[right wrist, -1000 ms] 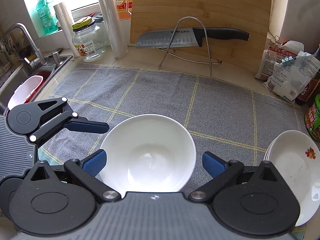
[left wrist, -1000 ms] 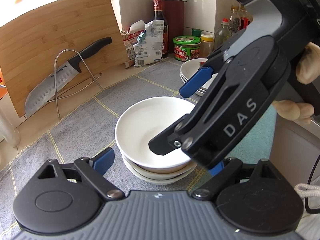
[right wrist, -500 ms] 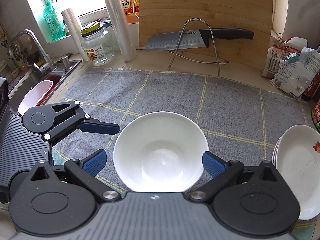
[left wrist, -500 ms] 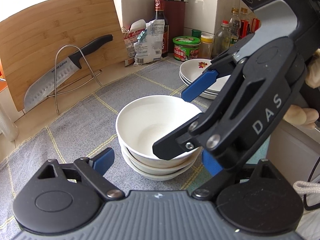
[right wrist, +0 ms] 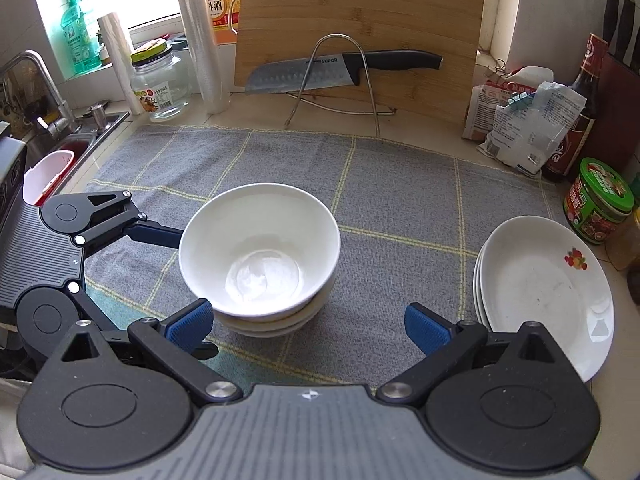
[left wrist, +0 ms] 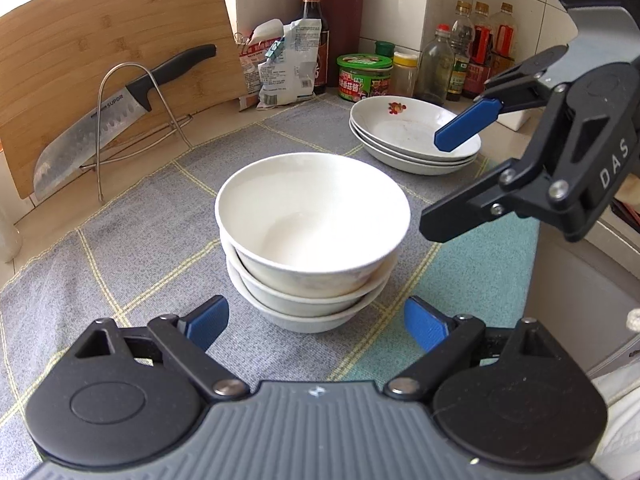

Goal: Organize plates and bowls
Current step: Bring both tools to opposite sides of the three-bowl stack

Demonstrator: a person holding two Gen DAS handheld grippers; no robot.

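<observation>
So the sorting looks pretty much done here. The bowls (left wrist: 312,236) sit nested in one stack in the middle of the grey cloth (right wrist: 400,184) on the worktop, and the plates (right wrist: 540,292) are in their own pile off to the right of them, well apart.

Neither gripper is carrying anything. The left gripper (left wrist: 316,320) hovers just in front of the bowl stack with its fingers spread wide, nothing between them, not touching. The right gripper (right wrist: 306,326) is the same deal, fingers wide and empty, sitting just clear of the bowls on the plate side.

My guess: this is the let-go-and-back-off part after stacking. If anything's left, it's maybe straightening the top bowl, which looks slightly off-centre. That'd need a gentle nudge at the rim, since the stack is tall and could tip.
</observation>
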